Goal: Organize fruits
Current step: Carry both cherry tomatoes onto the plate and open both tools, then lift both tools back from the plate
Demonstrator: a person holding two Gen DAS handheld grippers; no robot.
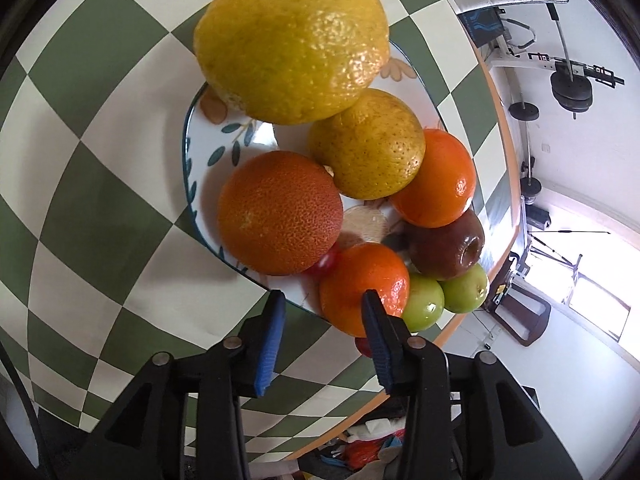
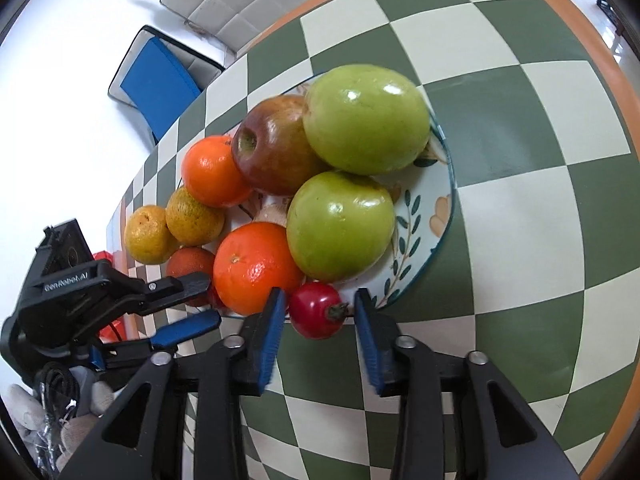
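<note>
A floral plate (image 1: 208,160) (image 2: 424,236) holds several fruits: two yellow citrus (image 1: 292,36) (image 1: 366,144), a dark orange (image 1: 280,212), two bright oranges (image 1: 436,178) (image 1: 362,286), a dark red apple (image 1: 444,246) (image 2: 276,144), two green apples (image 2: 364,118) (image 2: 340,226). My left gripper (image 1: 324,302) is open and empty at the plate's near rim, beside a bright orange. My right gripper (image 2: 318,300) is open, with a small red fruit (image 2: 316,310) between its jaws at the plate's edge; I cannot tell if the pads touch it.
The round table (image 2: 520,220) has a green and cream checked cloth with an orange rim. A chair with a blue cushion (image 2: 160,80) stands behind it. The left gripper's body (image 2: 80,288) shows low left in the right wrist view. Gym equipment (image 1: 568,88) stands beyond the table.
</note>
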